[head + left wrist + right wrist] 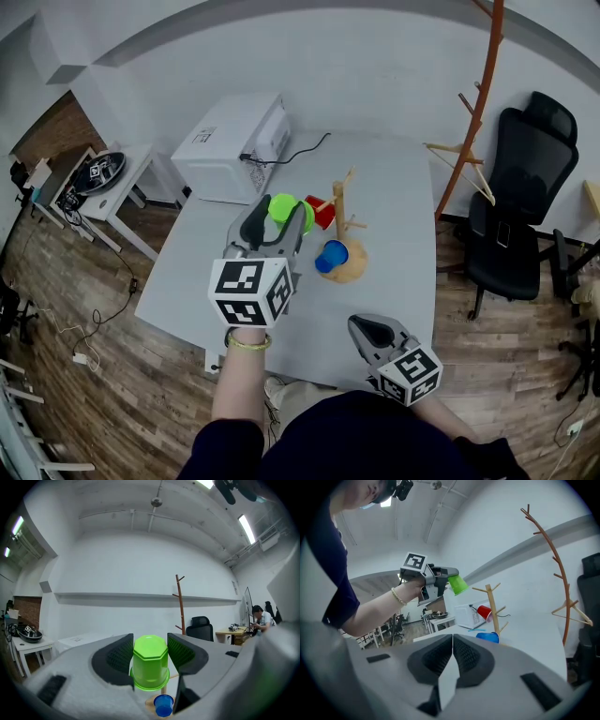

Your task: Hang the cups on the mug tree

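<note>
Between the left gripper's jaws sits the green cup, pinched by its sides with its octagonal base pointing away from the camera and its rim toward it. The gripper holds it in the air over the white table. Just beyond and below those jaws stands the wooden mug tree. It carries 2 cups: a blue cup low at its foot, straight under the green one in the left gripper view (hung or merely resting there, I cannot tell), and a red cup on a peg on the tree's far side. Well back from the left gripper, close to the person's body, the right gripper has its jaws pressed together on nothing.
</note>
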A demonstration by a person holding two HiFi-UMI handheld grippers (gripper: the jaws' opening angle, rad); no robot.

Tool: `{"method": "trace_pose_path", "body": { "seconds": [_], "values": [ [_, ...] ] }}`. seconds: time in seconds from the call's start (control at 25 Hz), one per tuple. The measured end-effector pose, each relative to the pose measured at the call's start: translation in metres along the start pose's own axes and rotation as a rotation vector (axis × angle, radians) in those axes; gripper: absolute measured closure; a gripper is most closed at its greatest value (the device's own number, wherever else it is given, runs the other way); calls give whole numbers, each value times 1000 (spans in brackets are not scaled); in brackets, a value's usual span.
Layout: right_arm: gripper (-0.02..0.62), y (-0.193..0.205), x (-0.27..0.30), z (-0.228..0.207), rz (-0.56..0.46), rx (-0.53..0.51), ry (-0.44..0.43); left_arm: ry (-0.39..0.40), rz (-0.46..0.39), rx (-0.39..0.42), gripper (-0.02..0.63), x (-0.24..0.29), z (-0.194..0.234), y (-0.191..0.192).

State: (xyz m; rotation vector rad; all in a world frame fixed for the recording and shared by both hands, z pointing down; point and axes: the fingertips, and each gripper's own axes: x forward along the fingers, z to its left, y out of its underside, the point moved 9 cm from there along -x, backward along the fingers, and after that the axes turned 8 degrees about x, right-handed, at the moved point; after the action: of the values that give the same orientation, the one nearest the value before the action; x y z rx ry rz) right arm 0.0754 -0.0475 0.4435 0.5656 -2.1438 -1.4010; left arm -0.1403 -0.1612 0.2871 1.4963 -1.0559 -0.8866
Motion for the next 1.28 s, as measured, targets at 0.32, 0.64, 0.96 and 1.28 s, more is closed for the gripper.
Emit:
{"method": "trace_pose_path", "body": {
  "seconds": [0.32,0.64,0.96,1.28],
  "values": [
    [566,-1,-3,-6,-10,1,-5,12,-8,9,367,7,-10,-4],
    [566,-1,-7,-13,-12,10,1,23,5,2,367,15,-18,2],
    [566,-1,-9,-16,-8,13,10,34,22,-5,367,20,-23,11],
    [566,0,-12,-19,-3,9,17,41,47,-12,367,26,-27,21]
  ]
}}
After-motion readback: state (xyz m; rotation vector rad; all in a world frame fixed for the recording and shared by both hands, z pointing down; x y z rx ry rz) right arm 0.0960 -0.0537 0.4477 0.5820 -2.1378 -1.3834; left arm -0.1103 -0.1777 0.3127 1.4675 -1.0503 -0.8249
